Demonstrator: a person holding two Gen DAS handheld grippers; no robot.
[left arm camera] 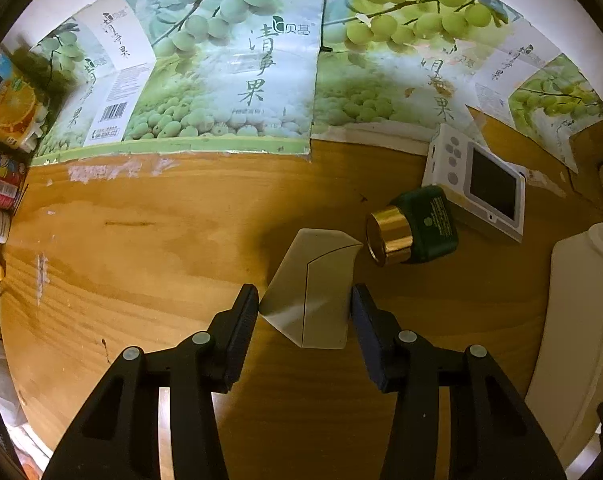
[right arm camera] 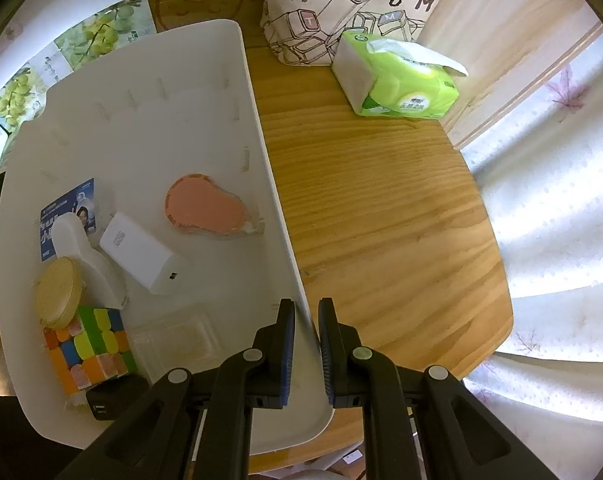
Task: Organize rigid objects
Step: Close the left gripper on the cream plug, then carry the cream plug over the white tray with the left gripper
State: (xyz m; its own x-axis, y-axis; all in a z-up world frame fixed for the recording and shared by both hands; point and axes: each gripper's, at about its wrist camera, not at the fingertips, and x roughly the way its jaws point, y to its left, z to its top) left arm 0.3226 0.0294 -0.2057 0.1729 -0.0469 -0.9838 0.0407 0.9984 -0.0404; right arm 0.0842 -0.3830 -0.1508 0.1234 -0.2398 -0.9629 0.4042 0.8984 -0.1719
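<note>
In the left wrist view a grey-white box (left arm camera: 315, 292) lies on the wooden table between the fingers of my left gripper (left arm camera: 304, 308). The jaws stand open around it, with small gaps at each side. Beyond it lie a dark green jar with a gold lid (left arm camera: 415, 226) and a white handheld device with a dark screen (left arm camera: 477, 178). In the right wrist view my right gripper (right arm camera: 306, 320) is shut on the right rim of a white bin (right arm camera: 277, 200). The bin holds a colour cube (right arm camera: 91, 344), a white power bank (right arm camera: 141, 254), a pink flat object (right arm camera: 203, 210) and a wooden-lidded jar (right arm camera: 59, 292).
Grape-printed cardboard (left arm camera: 229, 72) stands along the table's back. Juice cartons (left arm camera: 5, 108) sit at far left. The white bin's edge (left arm camera: 577, 320) shows at right. A green tissue pack (right arm camera: 397, 76) and a printed canvas bag (right arm camera: 341, 4) sit behind the bin. A curtain (right arm camera: 557, 240) hangs right.
</note>
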